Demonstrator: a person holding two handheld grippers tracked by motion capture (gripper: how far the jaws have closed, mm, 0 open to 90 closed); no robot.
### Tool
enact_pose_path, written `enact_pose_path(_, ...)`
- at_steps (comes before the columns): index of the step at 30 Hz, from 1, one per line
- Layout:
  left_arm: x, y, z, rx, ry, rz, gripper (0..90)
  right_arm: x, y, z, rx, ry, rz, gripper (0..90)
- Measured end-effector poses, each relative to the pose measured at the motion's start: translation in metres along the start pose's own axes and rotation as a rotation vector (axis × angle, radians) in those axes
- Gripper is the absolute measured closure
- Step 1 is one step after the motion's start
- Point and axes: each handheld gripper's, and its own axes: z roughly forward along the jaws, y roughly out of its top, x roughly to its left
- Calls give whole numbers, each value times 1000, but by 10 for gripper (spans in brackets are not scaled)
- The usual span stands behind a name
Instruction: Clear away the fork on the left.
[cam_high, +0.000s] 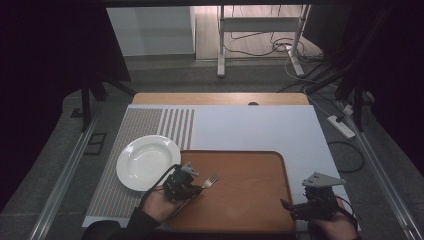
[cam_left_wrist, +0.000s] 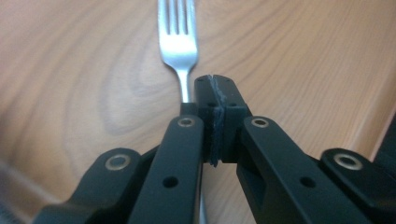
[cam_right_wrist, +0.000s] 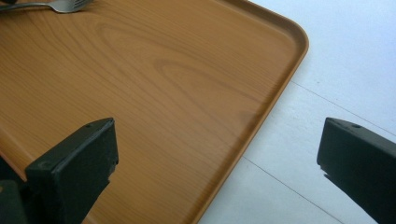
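Dim room, bright desk: on the wooden tray lies a fork near its left edge, tines pointing away from the person, with the white plate just off that edge. The left gripper has its fingers pressed together, apparently empty, the fork's neck just beside them, so I'd part them and centre on the handle before closing. Over the tray's right edge, the right gripper waits with fingers wide.

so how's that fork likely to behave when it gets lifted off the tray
Probably stiff: the fork looks like solid metal. Its polished handle may slip or pivot, since the left tool pinches only the narrow neck. The smooth tray would let it slide if dropped.
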Motion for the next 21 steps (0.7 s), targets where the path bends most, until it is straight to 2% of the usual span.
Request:
enact_pose_path(5, 2, 0, 7, 35, 22, 14, 891, 0, 0, 0, -1, 0, -2, 0)
enact_pose_path(9, 7, -2, 5, 39, 42, 7, 891, 0, 0, 0, -1, 1, -1, 0)
enact_pose_path(21, 30, -10, -3, 44, 56, -57, 890, 0, 0, 0, 1, 0, -6, 0)
